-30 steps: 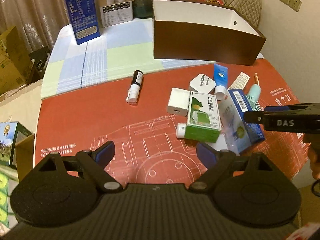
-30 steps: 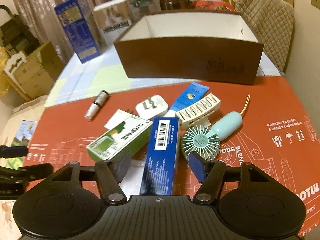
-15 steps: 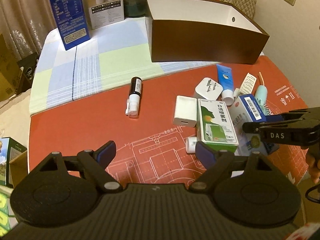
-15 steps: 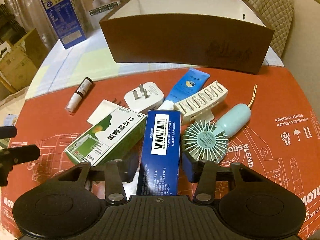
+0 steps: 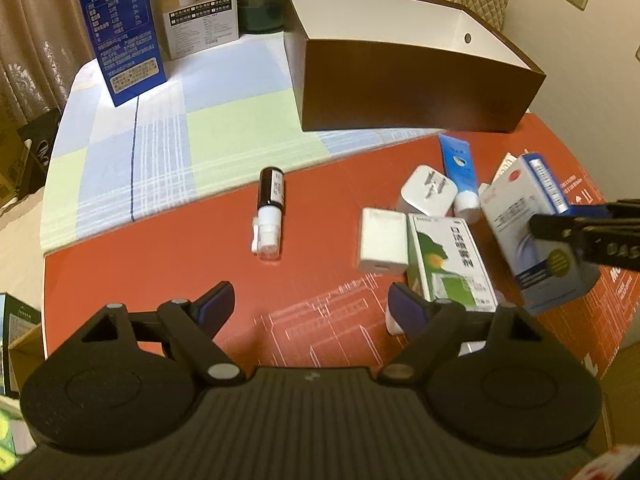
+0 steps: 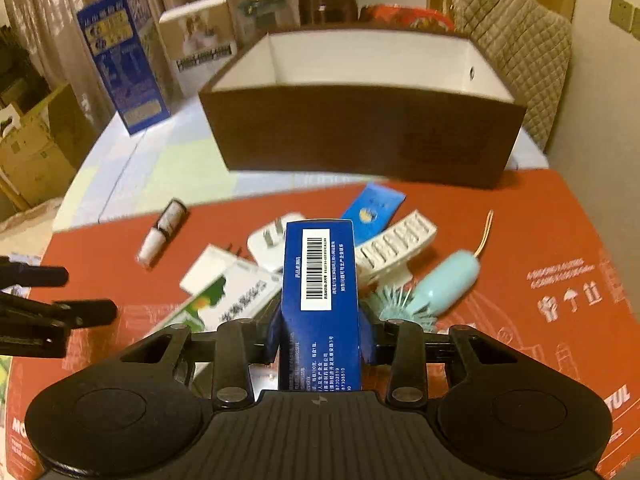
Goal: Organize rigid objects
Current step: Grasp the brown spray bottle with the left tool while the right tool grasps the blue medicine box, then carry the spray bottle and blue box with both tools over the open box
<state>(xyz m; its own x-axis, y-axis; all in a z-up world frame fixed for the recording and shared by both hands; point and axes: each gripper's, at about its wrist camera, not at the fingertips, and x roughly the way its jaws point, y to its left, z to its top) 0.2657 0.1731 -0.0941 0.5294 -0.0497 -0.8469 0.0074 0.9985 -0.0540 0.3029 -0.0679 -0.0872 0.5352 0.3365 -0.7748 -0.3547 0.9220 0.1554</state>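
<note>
My right gripper (image 6: pixel 320 340) is shut on a blue medicine box (image 6: pixel 318 276) and holds it raised above the pile; the box also shows in the left wrist view (image 5: pixel 532 224). My left gripper (image 5: pixel 310 304) is open and empty above the red mat. On the mat lie a green and white box (image 5: pixel 450 262), a white charger (image 5: pixel 382 246), a white plug (image 5: pixel 428 192), a blue tube (image 5: pixel 458 168), a small dark bottle (image 5: pixel 270 210), a white clip (image 6: pixel 394 244) and a mint hand fan (image 6: pixel 432 284). The brown open box (image 6: pixel 360 136) stands behind.
A tall blue carton (image 5: pixel 120 28) and a white product box (image 5: pixel 200 20) stand at the back left on the checked cloth (image 5: pixel 160 136). A quilted chair (image 6: pixel 516 48) is behind the brown box. Cardboard boxes (image 6: pixel 28 152) sit left of the table.
My right gripper closed on the blue medicine box and lifted it off the pile. The left gripper drew back a little and stayed open.
</note>
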